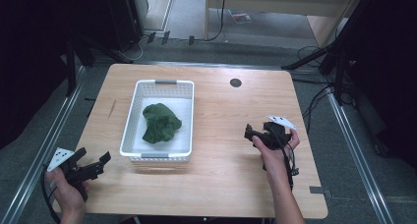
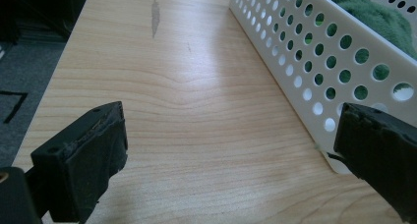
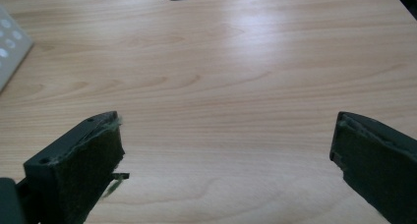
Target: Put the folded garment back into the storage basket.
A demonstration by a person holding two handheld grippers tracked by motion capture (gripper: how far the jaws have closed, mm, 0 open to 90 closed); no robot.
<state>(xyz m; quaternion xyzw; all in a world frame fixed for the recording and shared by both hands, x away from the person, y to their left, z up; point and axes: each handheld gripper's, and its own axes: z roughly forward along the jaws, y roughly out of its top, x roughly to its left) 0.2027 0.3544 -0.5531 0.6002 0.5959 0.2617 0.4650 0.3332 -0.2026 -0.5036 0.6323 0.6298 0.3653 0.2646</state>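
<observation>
Green cloth [image 1: 161,122] lies in white basket [image 1: 132,117], far-right of left gripper [image 1: 93,164]. Right gripper [image 1: 248,131] is well right of basket. Both grippers' jaws wide apart, holding nothing.

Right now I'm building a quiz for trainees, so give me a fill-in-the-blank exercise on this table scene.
1. The green cloth lies inside the white ____.
2. The jaws of both grippers stand ____.
3. The left gripper hovers near the basket's ____ corner.
4. The round hole is set in the ____.

Missing words: basket; open; near left; table
</observation>
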